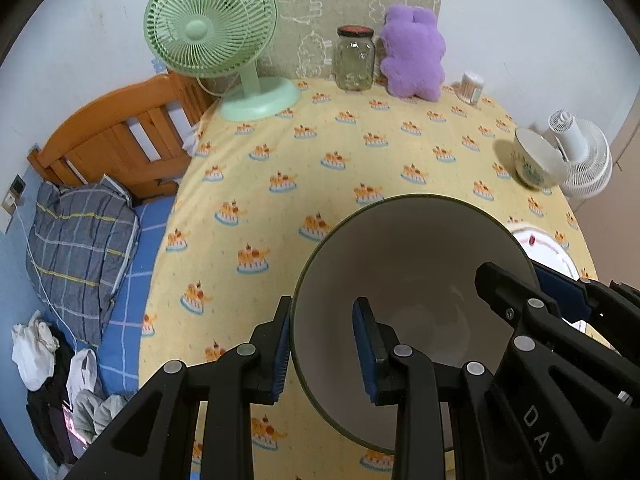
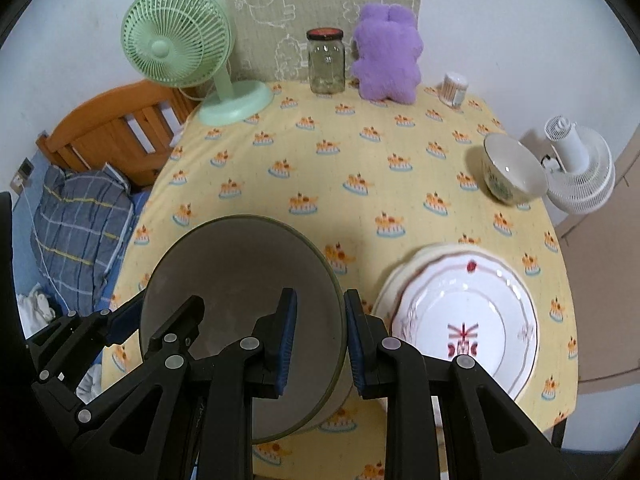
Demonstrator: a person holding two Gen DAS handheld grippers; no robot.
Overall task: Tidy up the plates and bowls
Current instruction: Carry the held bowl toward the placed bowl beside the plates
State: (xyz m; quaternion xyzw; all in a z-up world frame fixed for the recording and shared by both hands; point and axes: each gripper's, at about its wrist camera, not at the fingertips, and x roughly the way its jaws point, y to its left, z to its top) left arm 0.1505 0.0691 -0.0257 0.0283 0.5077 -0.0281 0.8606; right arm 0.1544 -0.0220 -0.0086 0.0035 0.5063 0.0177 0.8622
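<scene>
A large bowl, pale inside with a dark green rim, hangs tilted over the yellow tablecloth, held from both sides. My left gripper is shut on its left rim, one pad inside and one outside. My right gripper is shut on the opposite rim in the same way. A stack of white patterned plates lies just right of the bowl. A small bowl with a green pattern stands near the table's right edge.
Along the back stand a green fan, a glass jar, a purple plush toy and a small swab container. A white fan sits off the right edge. A bed lies left.
</scene>
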